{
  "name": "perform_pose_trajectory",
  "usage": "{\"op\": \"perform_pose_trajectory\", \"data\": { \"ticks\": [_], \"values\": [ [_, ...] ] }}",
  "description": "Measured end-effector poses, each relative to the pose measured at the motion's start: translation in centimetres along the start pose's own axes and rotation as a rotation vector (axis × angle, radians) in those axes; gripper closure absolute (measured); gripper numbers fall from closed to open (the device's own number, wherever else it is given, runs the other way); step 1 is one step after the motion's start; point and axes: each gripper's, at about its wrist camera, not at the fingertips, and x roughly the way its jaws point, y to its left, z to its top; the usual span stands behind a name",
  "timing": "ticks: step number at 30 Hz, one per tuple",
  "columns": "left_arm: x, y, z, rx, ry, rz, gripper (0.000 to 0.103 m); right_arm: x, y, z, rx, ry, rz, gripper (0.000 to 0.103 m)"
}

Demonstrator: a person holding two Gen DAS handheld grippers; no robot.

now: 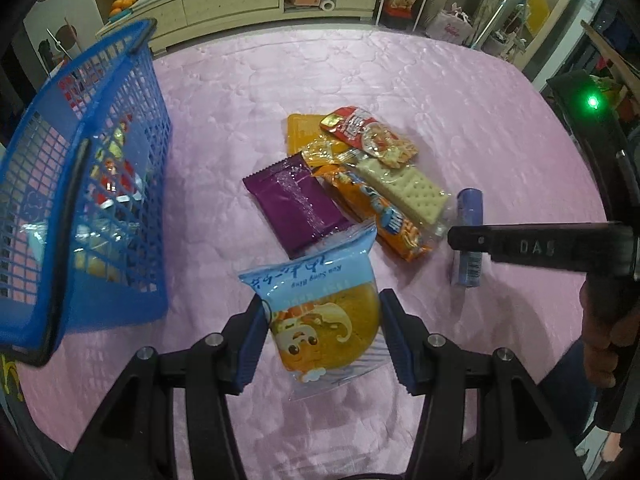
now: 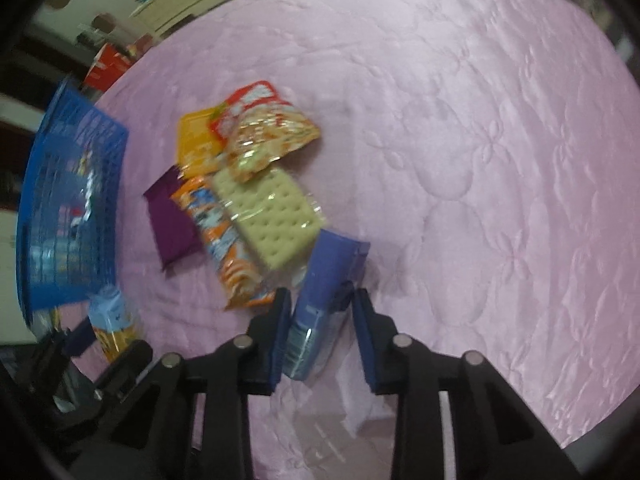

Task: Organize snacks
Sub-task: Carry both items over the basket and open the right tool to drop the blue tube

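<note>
My left gripper has its pads on both sides of a light blue packet with a round yellow cake, held above the pink cover. My right gripper straddles a dark blue snack packet, the left pad touching it, the right pad a little apart; it shows in the left view too. A pile lies mid-cover: purple packet, orange packet, cracker pack, red packet, yellow packet. The blue basket stands left, holding several snacks.
The pink quilted cover spreads over the whole surface. A cream cabinet with shelves stands beyond its far edge. Clutter and bags sit at the far right. The right gripper's body reaches in from the right in the left view.
</note>
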Motion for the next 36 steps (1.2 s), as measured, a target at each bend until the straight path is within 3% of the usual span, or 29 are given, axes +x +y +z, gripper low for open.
{"op": "perform_pose_trajectory", "data": {
  "ticks": [18,27,36],
  "values": [
    [-12.4,2.8,-2.4,-0.033,-0.194,-0.044,0.052,-11.8,10.6,-3.5,-0.267,-0.289,-0.023,0.071],
    [-17.7,8.1,-2.2,-0.072,-0.284,-0.007,0.052,-13.7,16.0,-2.5,-0.328,-0.346,0.018,0.071],
    [-19.2,13.3,-1.6,-0.107,-0.309,0.048,0.052,-12.3,22.2,-1.1,-0.399,-0.329,0.070,0.071]
  ]
}}
